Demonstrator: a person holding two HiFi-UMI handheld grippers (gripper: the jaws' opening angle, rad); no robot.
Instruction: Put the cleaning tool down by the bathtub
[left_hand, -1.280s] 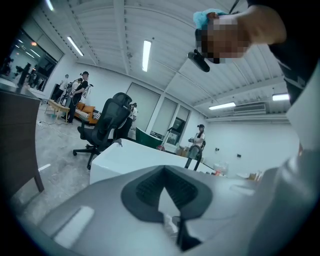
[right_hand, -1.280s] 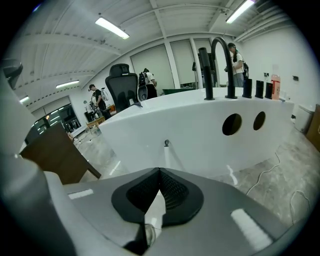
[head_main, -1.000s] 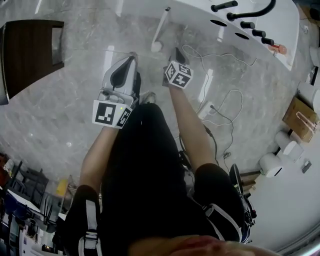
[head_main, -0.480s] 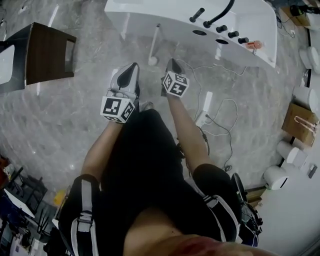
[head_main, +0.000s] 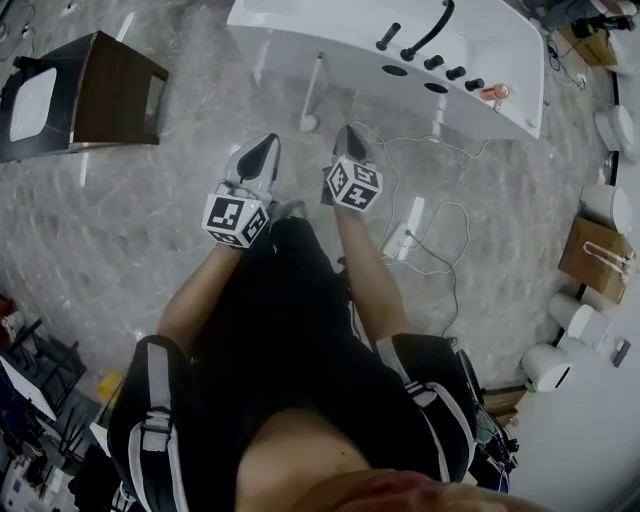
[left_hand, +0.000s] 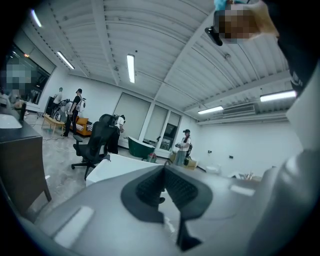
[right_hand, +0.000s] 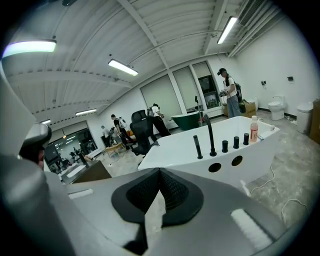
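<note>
Moved: the left tool (head_main: 264, 148) and the right tool (head_main: 347, 133) have risen away from the floor (head_main: 150, 230), and more of the bathtub (head_main: 350, 60) shows now.
Left tool: jaws pressed together, nothing between them.
Right tool: jaws pressed together, also empty.
Cleaning tool (head_main: 314, 88): leans against the bathtub's side wall with its head on the floor, apart from both tools.

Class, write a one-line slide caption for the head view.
Left gripper and right gripper shut, empty; cleaning tool stands beside bathtub.
</note>
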